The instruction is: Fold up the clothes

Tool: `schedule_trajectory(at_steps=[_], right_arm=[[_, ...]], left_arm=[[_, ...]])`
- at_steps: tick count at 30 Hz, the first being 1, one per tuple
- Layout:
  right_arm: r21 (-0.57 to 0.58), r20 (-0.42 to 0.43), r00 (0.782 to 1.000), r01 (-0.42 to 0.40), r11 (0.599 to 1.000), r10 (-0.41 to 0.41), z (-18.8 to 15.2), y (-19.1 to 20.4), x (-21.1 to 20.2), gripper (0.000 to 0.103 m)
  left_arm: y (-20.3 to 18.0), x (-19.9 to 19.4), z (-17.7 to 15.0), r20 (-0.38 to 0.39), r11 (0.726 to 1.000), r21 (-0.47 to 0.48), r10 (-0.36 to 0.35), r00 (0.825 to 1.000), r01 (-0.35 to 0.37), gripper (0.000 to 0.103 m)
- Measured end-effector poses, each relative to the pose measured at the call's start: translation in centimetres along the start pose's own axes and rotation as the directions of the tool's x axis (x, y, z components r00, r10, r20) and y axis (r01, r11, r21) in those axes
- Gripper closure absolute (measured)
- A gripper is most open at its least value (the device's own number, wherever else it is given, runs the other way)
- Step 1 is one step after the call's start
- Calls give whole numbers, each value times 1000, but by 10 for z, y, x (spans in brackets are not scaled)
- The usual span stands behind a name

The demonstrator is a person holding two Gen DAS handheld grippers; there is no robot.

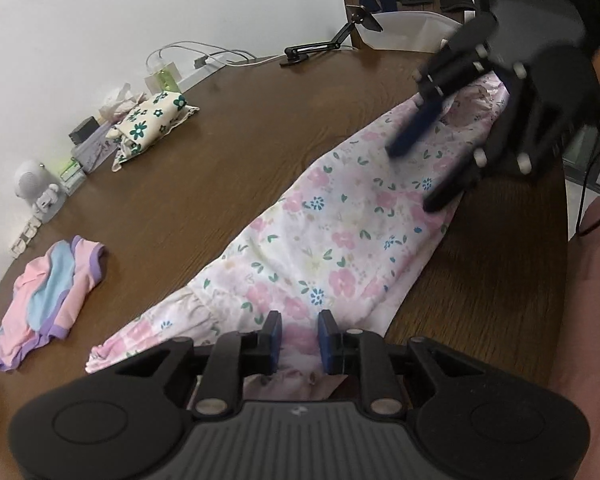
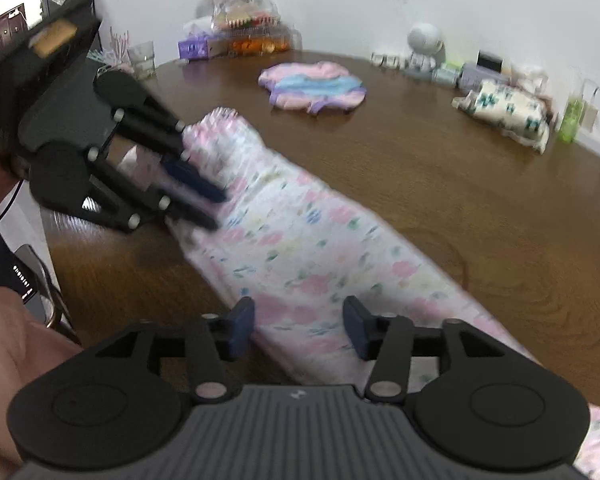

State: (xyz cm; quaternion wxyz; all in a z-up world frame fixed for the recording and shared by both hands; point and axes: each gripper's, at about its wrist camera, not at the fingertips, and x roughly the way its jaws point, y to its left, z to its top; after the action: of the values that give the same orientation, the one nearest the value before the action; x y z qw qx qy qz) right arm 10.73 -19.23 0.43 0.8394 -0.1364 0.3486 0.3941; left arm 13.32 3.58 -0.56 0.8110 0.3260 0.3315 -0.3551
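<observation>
The floral garment point(image 1: 320, 248) lies flat on the brown counter point(image 1: 220, 160), folded into a long narrow strip. No print, label or brand on it can be read. Its long axis runs from the left tongs point(image 1: 299, 342) to the right tongs point(image 1: 416, 180), the ruffled end by the left tongs and the gathered end under the right.

The left tongs stand narrowly apart over the ruffled end, with cloth lying between the blue pads; whether they pinch it cannot be told. The right tongs point(image 2: 298, 330) stand wide over the cloth, gripping nothing.

Farther off on the counter lie a pink-and-blue top point(image 1: 52, 292) and a cream bundle point(image 1: 152, 124) with green flowers, well apart. Small clutter lines the wall; a white figurine point(image 2: 424, 46) stands among it.
</observation>
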Motion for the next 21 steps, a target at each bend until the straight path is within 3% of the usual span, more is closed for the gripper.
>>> schedule_trajectory(at_steps=[5, 11, 15, 21], right_arm=[[-54, 31, 999, 13, 998, -11, 18, -3, 7, 38], [-83, -21, 999, 48, 995, -50, 2, -15, 4, 37], [-103, -56, 996, 70, 992, -76, -9, -22, 2, 26], [-76, -106, 986, 118, 990, -126, -33, -46, -19, 22]], left_arm=[[0, -1, -1, 15, 1000, -2, 13, 1000, -13, 84], [0, -2, -4, 34, 999, -25, 23, 999, -22, 82], [1, -3, -5, 43, 999, -38, 20, 999, -18, 82], [2, -2, -6, 43, 998, -56, 21, 999, -19, 82]])
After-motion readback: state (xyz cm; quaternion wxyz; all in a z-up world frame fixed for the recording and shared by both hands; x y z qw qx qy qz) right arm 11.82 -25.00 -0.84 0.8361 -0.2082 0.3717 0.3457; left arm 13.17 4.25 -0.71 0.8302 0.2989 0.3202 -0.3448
